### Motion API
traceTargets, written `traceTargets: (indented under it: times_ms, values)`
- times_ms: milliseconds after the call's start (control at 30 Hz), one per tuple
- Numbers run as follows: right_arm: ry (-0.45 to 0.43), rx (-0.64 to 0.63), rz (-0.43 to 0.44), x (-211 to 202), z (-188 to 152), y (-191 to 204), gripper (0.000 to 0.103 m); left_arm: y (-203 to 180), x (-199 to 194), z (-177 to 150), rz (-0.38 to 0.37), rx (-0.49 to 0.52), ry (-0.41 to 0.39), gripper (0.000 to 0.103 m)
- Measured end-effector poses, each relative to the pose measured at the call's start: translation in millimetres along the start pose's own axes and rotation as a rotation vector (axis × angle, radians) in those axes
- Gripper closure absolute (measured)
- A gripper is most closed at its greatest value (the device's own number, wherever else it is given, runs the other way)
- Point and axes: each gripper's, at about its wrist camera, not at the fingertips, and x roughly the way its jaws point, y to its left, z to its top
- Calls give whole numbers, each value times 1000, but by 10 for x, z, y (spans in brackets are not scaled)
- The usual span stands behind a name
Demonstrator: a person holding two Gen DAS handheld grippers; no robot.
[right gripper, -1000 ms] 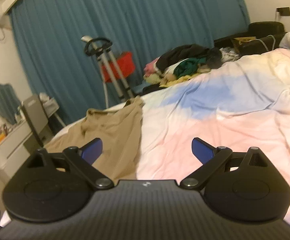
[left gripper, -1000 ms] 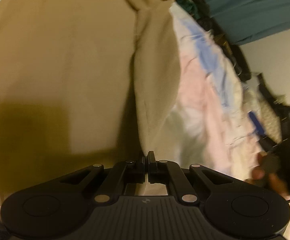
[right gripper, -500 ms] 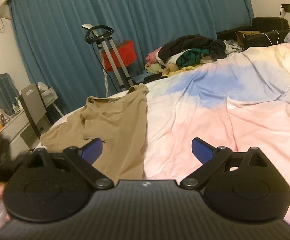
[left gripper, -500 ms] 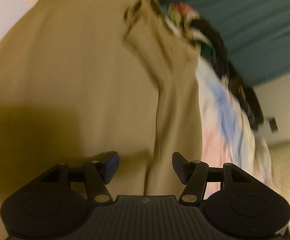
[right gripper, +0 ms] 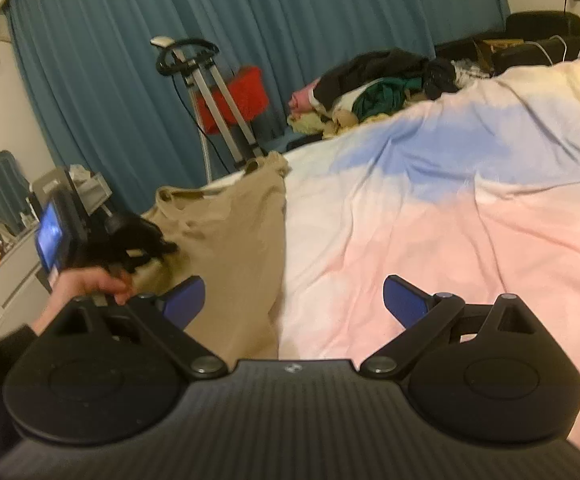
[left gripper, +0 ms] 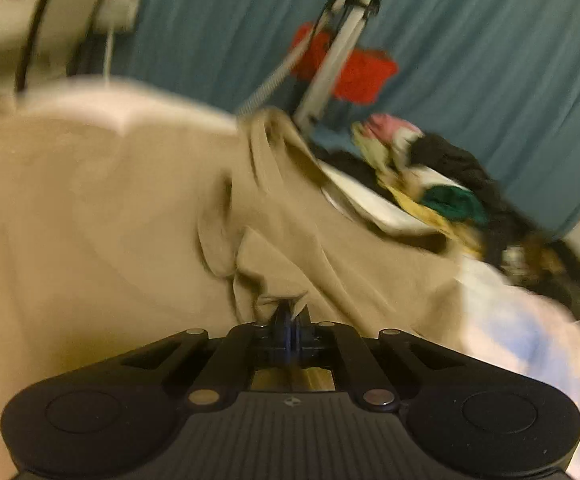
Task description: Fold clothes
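Big bed w/ a pink, blue & white duvet (right gripper: 429, 240) fills most of the room; teal curtain (right gripper: 329, 12) runs behind it. A pile of mixed clothes (right gripper: 377, 84) sits at the far edge of the bed, near a metal cart w/ a red box (right gripper: 238, 96) by the curtain. The tan shirt (right gripper: 234, 240) lies spread on the near-left part of the duvet, neckline toward the curtain, one side bunched & wrinkled. Left gripper (left gripper: 288, 316) is at the shirt's near-left side, held by a hand (right gripper: 82, 288). Its jaws have just been closing & are now clamped tight on a fold of the tan cloth, which puckers up right at the tips; that view is blurry. Right gripper (right gripper: 293, 300) hangs over the shirt's right edge & the pink duvet, blue pads (right gripper: 403, 300) spread wide, nothing between them, not touching cloth.
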Motion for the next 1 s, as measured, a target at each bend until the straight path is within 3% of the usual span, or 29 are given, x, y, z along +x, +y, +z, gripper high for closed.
traceTargets:
  times_ms: [100, 200, 233, 300, 433, 467, 567, 767, 867, 900, 1000]
  values:
    - [18, 25, 16, 71, -15, -68, 6, -42, 53, -10, 25, 19, 36, 97]
    - [43, 69, 46, 115, -23, -119, 6, -21, -122, -86, -31, 27, 89, 78]
    - [50, 83, 64, 116, -24, -129, 6, 9, -248, -118, -50, 37, 110, 69]
    - [57, 99, 98, 90, -28, -129, 6, 69, -545, -230, -85, 63, 160, 62]
    - [79, 107, 147, 2, -54, -79, 6, 284, -1364, -637, -194, 104, 263, 55]
    - [88, 111, 160, -21, -63, -67, 7, 329, -1541, -748, -215, 97, 297, 55]
    - [119, 130, 181, -114, -106, -77, 30, 475, -2008, -1083, -278, 60, 404, 55]
    - [214, 230, 171, -369, -352, -186, 35, 749, -2332, -1679, -369, -91, 595, 55]
    - [301, 297, 171, -411, -555, -208, 38, 730, -2397, -1839, -389, -48, 625, 55]
    - [339, 316, 171, -403, -634, -206, 45, 725, -2418, -1872, -384, -38, 627, 55]
    - [428, 366, 143, -386, -846, -224, 52, 714, -2438, -1914, -382, -28, 619, 55]
